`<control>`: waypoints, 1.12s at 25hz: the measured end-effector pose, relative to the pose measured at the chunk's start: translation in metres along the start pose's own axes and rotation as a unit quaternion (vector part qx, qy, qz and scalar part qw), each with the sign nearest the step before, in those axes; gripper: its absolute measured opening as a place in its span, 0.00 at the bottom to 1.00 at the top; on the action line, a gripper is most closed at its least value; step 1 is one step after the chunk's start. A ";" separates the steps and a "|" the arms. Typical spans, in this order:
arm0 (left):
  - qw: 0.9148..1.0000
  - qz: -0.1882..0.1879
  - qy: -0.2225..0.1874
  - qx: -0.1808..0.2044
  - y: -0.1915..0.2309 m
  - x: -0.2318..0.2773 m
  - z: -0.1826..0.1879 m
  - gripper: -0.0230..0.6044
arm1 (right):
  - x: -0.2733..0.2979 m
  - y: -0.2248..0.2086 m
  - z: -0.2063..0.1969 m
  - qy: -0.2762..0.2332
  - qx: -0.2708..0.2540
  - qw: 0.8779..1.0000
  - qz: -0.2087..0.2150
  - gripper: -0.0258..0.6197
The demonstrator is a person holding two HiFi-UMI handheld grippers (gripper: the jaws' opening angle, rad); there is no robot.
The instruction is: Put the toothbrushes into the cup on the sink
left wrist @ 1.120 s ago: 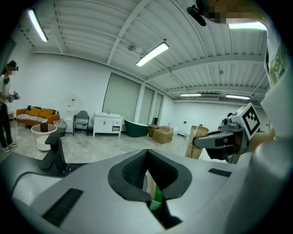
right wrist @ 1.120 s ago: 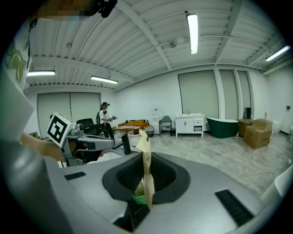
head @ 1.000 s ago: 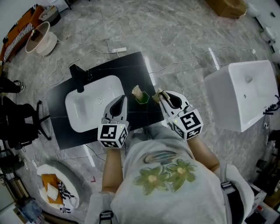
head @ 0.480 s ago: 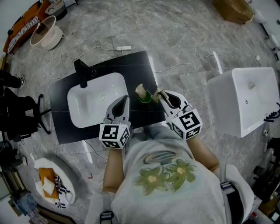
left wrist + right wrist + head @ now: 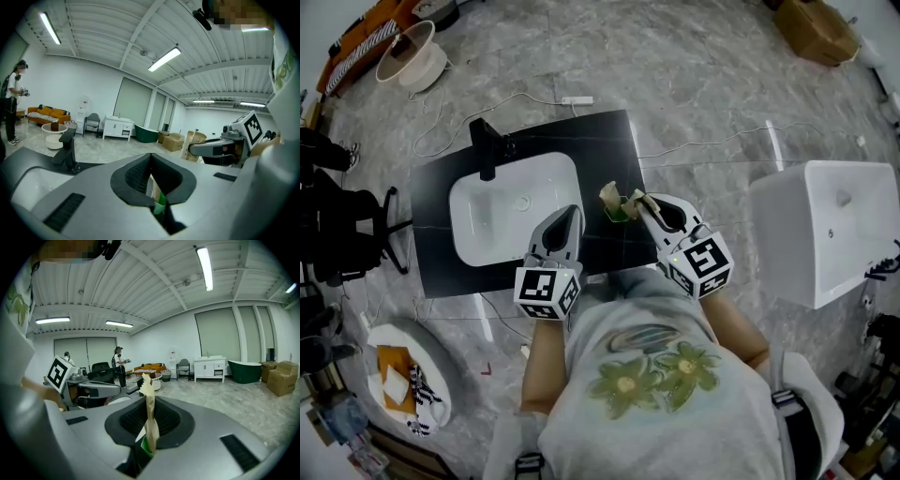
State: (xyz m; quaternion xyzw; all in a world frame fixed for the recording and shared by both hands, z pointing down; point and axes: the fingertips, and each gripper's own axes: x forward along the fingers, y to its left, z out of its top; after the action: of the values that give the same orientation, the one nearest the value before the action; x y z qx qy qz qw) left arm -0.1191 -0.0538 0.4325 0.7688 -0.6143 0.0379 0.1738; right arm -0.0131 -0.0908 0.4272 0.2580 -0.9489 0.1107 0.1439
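We are pinching a toothbrush (image 5: 149,416) in the right claw (image 5: 643,202). It is showing as a slim stick wrapped in tan paper, its top end crumpled and flared, with a bit of green at its foot where it is passing between the jaws. In the right gripper view it is standing nearly upright, its long axis running up out of the claw with the flared end on top. In the head view its tip is sitting just beside the green cup (image 5: 622,214), on the cup's right. The cup is standing on the black tabletop (image 5: 600,141) to the right of the white sink basin (image 5: 487,230), and a second tan-wrapped toothbrush (image 5: 607,195) is standing in it, leaning up and to the left. The left claw (image 5: 572,212) is hovering over the tabletop between the basin and the cup, its jaws pressed together with nothing in them; past its tips we are glimpsing only a sliver of the cup. We are unable to tell whether the green at the held toothbrush's foot is its own or the cup behind it, and the claw is covering its lower end. The paper is hiding bristles and handle on both.
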 end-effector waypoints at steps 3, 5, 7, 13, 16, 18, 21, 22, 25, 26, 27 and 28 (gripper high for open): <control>1.000 0.008 -0.001 -0.002 0.005 -0.002 -0.001 0.07 | 0.005 0.002 0.000 0.001 -0.002 1.000 0.006 0.13; 1.000 0.012 -0.001 -0.004 0.008 -0.002 -0.002 0.07 | 0.009 0.003 0.000 0.002 -0.003 1.000 0.011 0.13; 1.000 0.016 -0.001 -0.006 0.010 -0.003 -0.002 0.07 | 0.013 0.003 0.000 0.003 -0.004 1.000 0.015 0.13; 1.000 0.023 0.000 -0.007 0.015 -0.003 -0.003 0.07 | 0.019 0.004 -0.001 0.004 -0.005 1.000 0.022 0.13; 1.000 0.025 0.001 -0.008 0.016 -0.003 -0.005 0.07 | 0.020 0.003 -0.003 0.004 -0.005 1.000 0.018 0.13; 1.000 0.024 0.002 -0.008 0.017 -0.003 -0.006 0.07 | 0.021 0.002 -0.004 0.005 -0.004 1.000 0.010 0.13; 1.000 0.024 0.004 -0.008 0.018 -0.003 -0.008 0.07 | 0.021 -0.002 -0.004 0.004 0.002 1.000 -0.010 0.13; 1.000 0.023 0.005 -0.008 0.018 -0.003 -0.008 0.07 | 0.022 -0.004 -0.004 0.003 0.005 1.000 -0.016 0.13; 1.000 0.021 0.006 -0.008 0.017 -0.002 -0.010 0.07 | 0.022 -0.009 -0.005 0.006 0.011 0.999 -0.039 0.13; 1.000 0.020 0.007 -0.008 0.016 -0.002 -0.010 0.07 | 0.022 -0.011 -0.006 0.008 0.012 0.999 -0.047 0.13; 1.000 0.020 0.007 -0.008 0.016 -0.001 -0.010 0.07 | 0.022 -0.012 -0.006 0.008 0.013 0.998 -0.054 0.13; 1.000 0.019 0.008 -0.008 0.016 -0.001 -0.010 0.07 | 0.022 -0.013 -0.006 0.008 0.014 0.998 -0.059 0.13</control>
State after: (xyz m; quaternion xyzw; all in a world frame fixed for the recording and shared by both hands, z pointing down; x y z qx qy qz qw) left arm -0.1329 -0.0526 0.4454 0.7552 -0.6278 0.0423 0.1838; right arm -0.0230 -0.1103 0.4417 0.3142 -0.9293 0.1174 0.1546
